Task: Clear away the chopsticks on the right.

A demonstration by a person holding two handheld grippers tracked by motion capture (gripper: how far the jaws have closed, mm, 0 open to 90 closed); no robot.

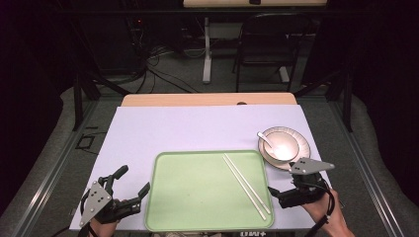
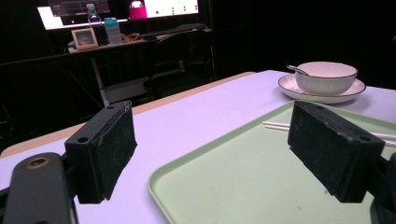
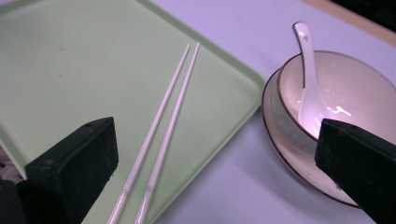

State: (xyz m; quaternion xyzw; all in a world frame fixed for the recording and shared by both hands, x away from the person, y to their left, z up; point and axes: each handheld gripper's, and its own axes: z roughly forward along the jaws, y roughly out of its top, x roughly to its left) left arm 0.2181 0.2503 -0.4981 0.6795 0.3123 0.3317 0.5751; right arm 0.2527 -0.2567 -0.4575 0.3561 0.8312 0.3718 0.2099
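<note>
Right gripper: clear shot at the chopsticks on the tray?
Probably yes. The right gripper is open beside the tray's right edge, the chopsticks lie bare just ahead, and the bowl sits off to the side.

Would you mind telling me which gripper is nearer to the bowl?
The right. The right gripper sits just in front of the bowl, near the tray's right edge. The left gripper is across the tray, at its left edge.
</note>
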